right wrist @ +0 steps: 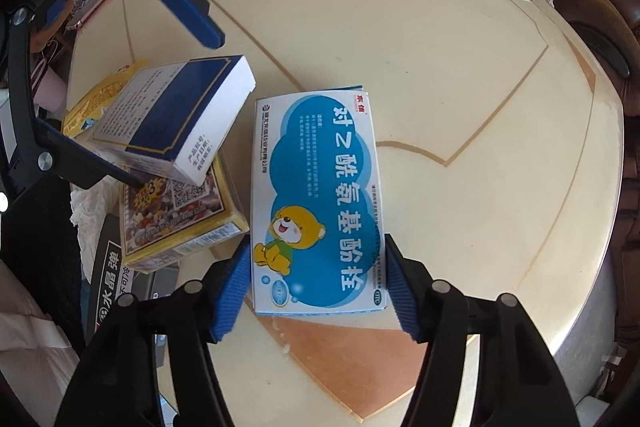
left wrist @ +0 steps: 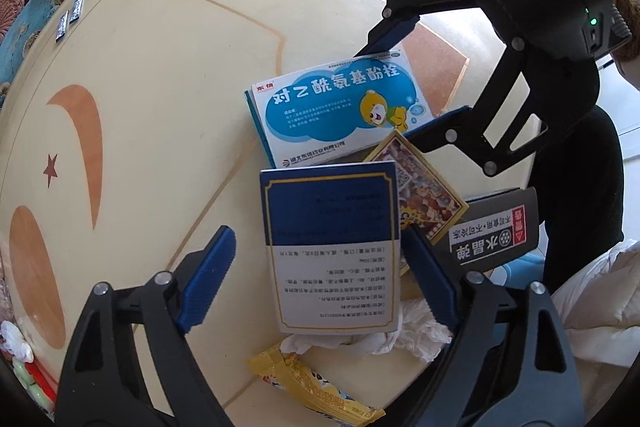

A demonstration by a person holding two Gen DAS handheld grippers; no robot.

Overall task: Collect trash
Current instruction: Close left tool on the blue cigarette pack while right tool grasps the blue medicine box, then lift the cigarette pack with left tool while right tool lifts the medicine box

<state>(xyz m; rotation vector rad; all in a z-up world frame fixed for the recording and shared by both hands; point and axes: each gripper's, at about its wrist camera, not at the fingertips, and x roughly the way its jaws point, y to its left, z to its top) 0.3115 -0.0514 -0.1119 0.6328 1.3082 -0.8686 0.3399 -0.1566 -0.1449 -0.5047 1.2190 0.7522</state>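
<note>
Caught the right gripper (right wrist: 318,247) pinched across the short width of the bear medicine box (right wrist: 320,187), blue pads pressed on both long edges at the near end. Looked like a closed grip to me. Ran its long axis straight out along the fingers, away from the hand, over the round table (right wrist: 460,87). Couldn't tell whether lifted or flat on the top.

Found the left gripper (left wrist: 316,247) spread wide around the navy-and-white box (left wrist: 336,267), with its outer finger well apart from the box edge and its inner one just beside it. Sat dead ahead of that hand, long axis again lined up with the fingers, tilted and propped on the yellow printed box (right wrist: 176,219). Much nearer the left than the right, obviously.

Would guess closing straight in works, no wrist turn needed, though being propped up probably made it slide-prone.

Also spotted crumpled tissue (left wrist: 416,331), a yellow snack wrapper (left wrist: 312,387) and a grey box (left wrist: 492,235) near the table edge, untouched.
</note>
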